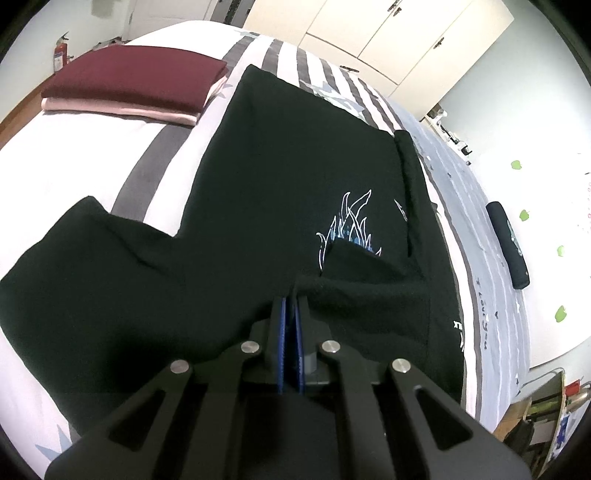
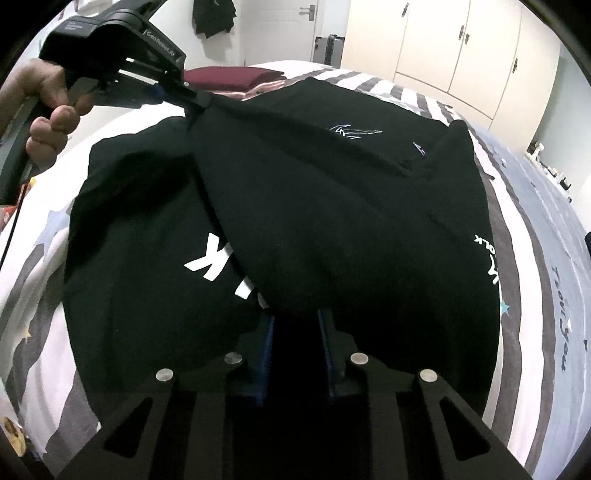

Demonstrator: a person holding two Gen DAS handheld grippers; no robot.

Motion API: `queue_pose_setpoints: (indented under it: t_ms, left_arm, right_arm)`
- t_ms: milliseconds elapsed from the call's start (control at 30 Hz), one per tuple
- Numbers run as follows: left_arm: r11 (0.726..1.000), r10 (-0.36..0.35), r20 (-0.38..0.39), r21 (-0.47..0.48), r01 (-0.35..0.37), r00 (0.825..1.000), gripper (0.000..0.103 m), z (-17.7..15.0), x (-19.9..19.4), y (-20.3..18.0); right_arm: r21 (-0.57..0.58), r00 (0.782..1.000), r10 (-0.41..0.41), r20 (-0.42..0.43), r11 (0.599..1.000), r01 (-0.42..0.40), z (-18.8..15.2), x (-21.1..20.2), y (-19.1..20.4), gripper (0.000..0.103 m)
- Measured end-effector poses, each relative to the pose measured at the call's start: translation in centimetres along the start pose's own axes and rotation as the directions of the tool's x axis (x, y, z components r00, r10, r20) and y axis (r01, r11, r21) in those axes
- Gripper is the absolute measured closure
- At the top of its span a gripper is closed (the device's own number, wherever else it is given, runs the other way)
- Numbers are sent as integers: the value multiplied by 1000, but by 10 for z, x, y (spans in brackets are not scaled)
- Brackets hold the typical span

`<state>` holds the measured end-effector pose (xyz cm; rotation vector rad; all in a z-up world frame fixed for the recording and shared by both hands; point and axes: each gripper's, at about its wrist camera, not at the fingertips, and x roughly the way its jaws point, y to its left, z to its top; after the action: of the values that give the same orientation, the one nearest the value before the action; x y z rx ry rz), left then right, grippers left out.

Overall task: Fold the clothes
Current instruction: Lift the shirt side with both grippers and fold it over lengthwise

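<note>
A black T-shirt (image 1: pixel 288 155) with a blue-white print lies spread on the striped bed; its other side shows white letters (image 2: pixel 207 258). My left gripper (image 1: pixel 291 291) is shut on a fold of the shirt, and a sleeve flap (image 1: pixel 369 280) lies just right of it. In the right wrist view a hand (image 2: pixel 48 110) holds that left gripper (image 2: pixel 194 99), which lifts a flap of the shirt (image 2: pixel 332 206) off the bed. My right gripper (image 2: pixel 297 321) stands with its jaws apart. The flap's lower edge drapes over its tips and hides them.
Folded maroon and pink clothes (image 1: pixel 136 85) are stacked at the bed's far left. A dark remote-like object (image 1: pixel 508 245) lies near the bed's right edge. White wardrobe doors (image 1: pixel 391 33) stand behind the bed. A dark garment (image 2: pixel 214 16) hangs on the far wall.
</note>
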<state>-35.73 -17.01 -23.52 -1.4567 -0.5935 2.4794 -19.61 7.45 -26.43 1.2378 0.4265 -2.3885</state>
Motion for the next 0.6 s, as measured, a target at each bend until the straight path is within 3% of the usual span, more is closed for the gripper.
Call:
queue_pose_setpoints:
  t_ms: [200, 600]
  left_arm:
    - [1000, 10, 16, -11, -9, 1000, 100, 2, -15, 12]
    - [995, 82, 65, -57, -78, 994, 100, 9, -65, 82]
  right_arm:
    - [30, 997, 78, -14, 997, -78, 7, -3, -1, 99]
    - [20, 971, 236, 26, 972, -236, 45, -15, 50, 100]
